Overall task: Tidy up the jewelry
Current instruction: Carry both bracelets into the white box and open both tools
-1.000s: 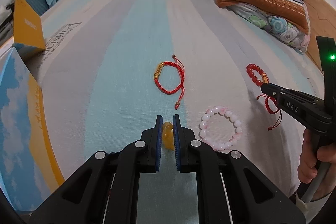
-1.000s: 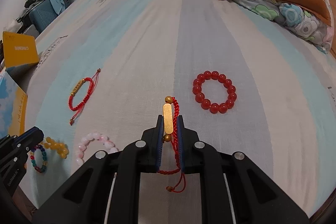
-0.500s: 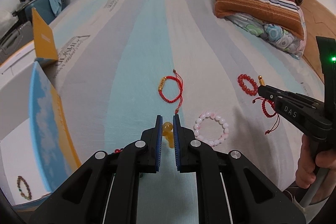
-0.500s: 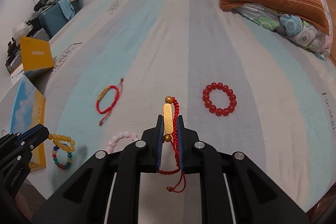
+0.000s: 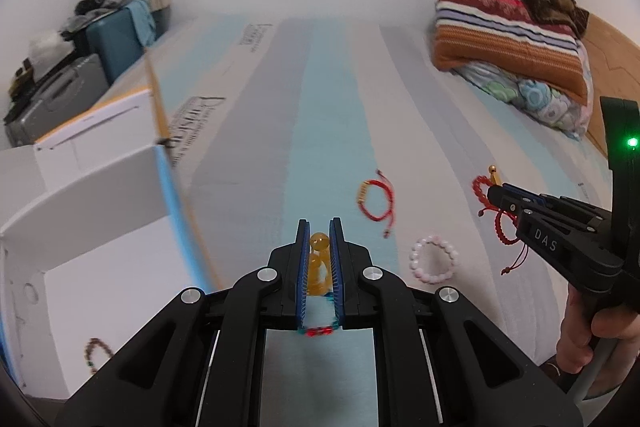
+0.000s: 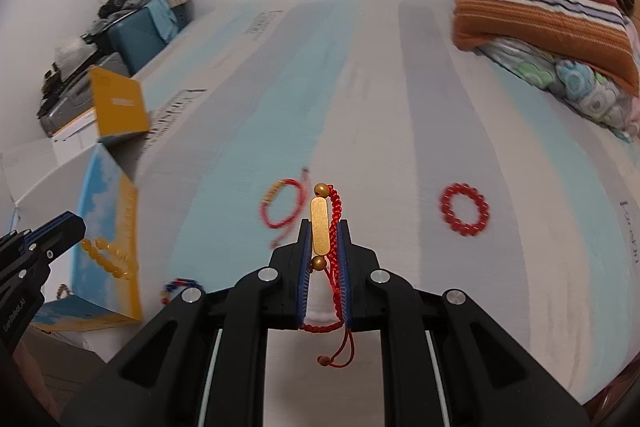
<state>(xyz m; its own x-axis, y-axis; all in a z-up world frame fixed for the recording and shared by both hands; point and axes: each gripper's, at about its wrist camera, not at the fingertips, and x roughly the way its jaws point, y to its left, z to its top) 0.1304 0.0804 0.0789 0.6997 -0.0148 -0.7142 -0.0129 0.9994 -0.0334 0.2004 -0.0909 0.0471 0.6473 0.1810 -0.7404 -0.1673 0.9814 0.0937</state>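
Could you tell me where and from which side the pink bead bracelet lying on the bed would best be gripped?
The pink bead bracelet lies flat as an open ring on the bed sheet. Probably best to come straight down from above, one finger inside the ring and one outside, and pinch the bead strand on its near arc, away from the red cord bracelet beyond it.

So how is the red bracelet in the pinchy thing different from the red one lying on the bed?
The red cord bracelet is braided string with a flat gold bar; the red bead bracelet is all round glossy beads. The cord one hangs clamped in the right gripper, stretched long, with loose tails; the bead one lies flat on the bed in a neat ring. Both are red.
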